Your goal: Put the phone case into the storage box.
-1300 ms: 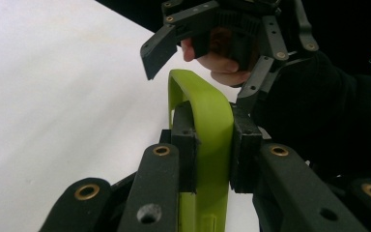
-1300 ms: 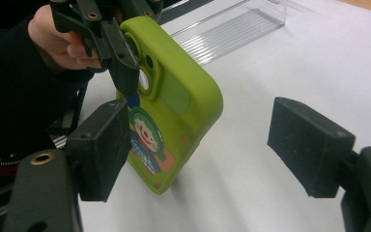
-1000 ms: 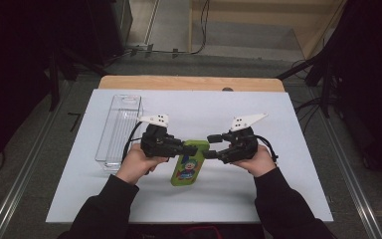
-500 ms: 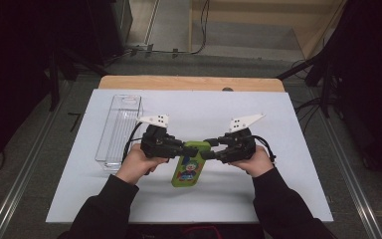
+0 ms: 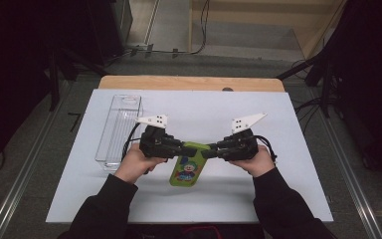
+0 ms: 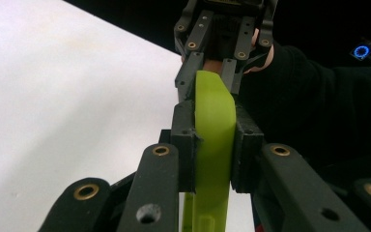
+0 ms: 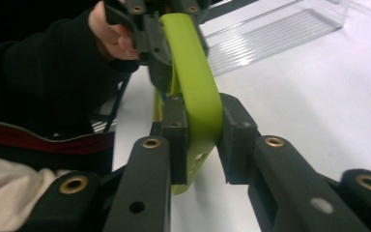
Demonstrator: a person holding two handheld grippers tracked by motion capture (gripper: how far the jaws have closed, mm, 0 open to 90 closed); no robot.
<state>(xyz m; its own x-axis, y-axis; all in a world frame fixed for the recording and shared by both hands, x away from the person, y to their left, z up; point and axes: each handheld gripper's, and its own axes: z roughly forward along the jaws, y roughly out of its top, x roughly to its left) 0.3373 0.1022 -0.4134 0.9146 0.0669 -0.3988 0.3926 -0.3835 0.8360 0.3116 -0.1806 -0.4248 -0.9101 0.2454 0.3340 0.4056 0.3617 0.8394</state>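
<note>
The left tongs (image 5: pixel 188 148) pinch the left side of the green case's (image 5: pixel 189 164) far end, with the person's left hand (image 5: pixel 135 163) wrapped round the body behind them. In the left gripper view the 2 black pads sit flat against both faces of the green case (image 6: pixel 215 125), pressed tight on it. The case lies at the middle of the white counter (image 5: pixel 278 124), between the 2 tools, its long body slanting toward the person and a cartoon figure printed on its upper face. From the other side the right tongs (image 5: pixel 211 151) meet the same far end of the case; their jaws have just been closing on it, and in the right gripper view the left pad touches the green case (image 7: pixel 195 96) while the right pad stands just beside the curved rim, so whether it presses there is hard to tell. The right hand (image 5: pixel 253 160) holds that tool's body.

The near part of the case is cut off at the bottom of both gripper views, and its printed face is too small to read in the high view. Both jaw tips are hard to separate there, dark against dark.

At the left of the counter a clear plastic box (image 5: pixel 121 127) lies lengthwise, apart from the case. Nothing lies between the tongs and the case.
</note>
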